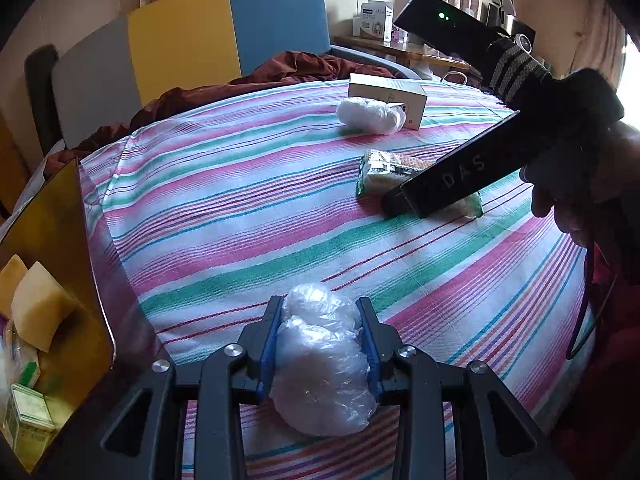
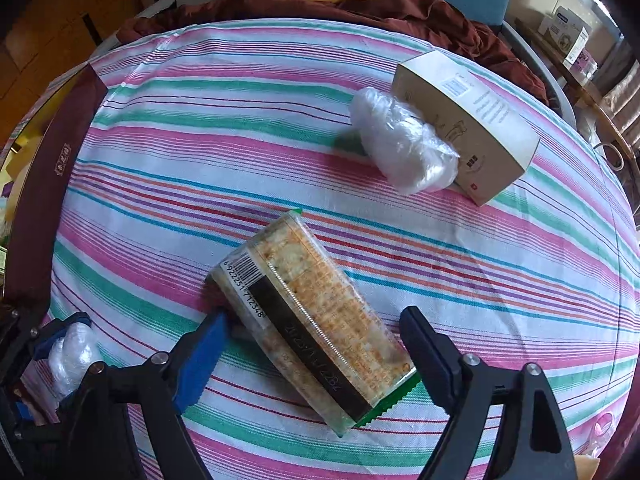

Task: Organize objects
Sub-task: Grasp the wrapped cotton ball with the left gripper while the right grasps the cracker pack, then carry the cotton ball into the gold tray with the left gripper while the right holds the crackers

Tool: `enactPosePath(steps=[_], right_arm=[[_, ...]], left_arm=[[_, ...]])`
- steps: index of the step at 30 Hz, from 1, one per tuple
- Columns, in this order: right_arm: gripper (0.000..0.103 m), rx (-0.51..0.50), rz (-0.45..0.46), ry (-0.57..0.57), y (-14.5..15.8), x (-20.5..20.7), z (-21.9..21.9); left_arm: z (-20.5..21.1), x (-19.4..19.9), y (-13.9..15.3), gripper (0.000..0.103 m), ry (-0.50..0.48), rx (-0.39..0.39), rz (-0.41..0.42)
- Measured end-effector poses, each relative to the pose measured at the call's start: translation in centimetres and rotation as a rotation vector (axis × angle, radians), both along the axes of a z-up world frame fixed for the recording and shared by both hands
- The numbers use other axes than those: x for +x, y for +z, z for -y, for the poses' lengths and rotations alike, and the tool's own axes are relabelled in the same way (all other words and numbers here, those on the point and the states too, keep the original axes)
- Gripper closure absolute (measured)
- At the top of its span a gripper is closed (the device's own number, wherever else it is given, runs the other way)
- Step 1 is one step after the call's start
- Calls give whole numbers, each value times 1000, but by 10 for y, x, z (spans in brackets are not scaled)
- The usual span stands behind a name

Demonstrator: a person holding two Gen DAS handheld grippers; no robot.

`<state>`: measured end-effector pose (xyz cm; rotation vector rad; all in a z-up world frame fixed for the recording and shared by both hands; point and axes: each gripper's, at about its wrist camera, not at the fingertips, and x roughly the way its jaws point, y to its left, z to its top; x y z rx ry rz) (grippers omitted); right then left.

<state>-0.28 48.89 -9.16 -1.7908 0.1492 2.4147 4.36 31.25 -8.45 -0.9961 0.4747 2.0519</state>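
Note:
My left gripper [image 1: 320,309] is shut on a crumpled clear plastic bundle [image 1: 320,364], low over the striped bedsheet [image 1: 224,216]; the right wrist view shows this bundle [image 2: 70,354] at its lower left. My right gripper [image 2: 314,326] is open and points steeply down, its fingers straddling a clear cracker pack [image 2: 308,320] that lies on the sheet. The blue left pad [image 2: 208,344] is close to the pack's edge, and the right finger stands apart from it. In the left wrist view the right gripper [image 1: 404,200] hangs over the same cracker pack [image 1: 380,172].
A second plastic bundle [image 2: 404,148] leans against a white carton [image 2: 468,128] at the far side of the sheet. A gold-lined box [image 1: 60,240] with a dark red rim [image 2: 44,208] stands at the left, holding yellow sponges [image 1: 40,304] and small packs [image 1: 28,420]. A brown blanket [image 2: 420,12] lies behind.

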Motion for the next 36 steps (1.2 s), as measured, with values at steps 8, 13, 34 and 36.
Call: enactPosePath(steps=[8, 13, 34, 36], right_arm=[[54, 106, -48, 96, 6, 1, 33], [54, 77, -55, 83, 3, 0, 30], [55, 243, -85, 124, -1, 6, 57], [55, 275, -89, 133, -1, 7, 61]], left_arm=[[0, 3, -4, 65, -5, 11, -42], [-1, 3, -4, 66, -19, 9, -54], [7, 7, -3, 67, -18, -1, -52], [9, 8, -1, 68, -13, -2, -38]])
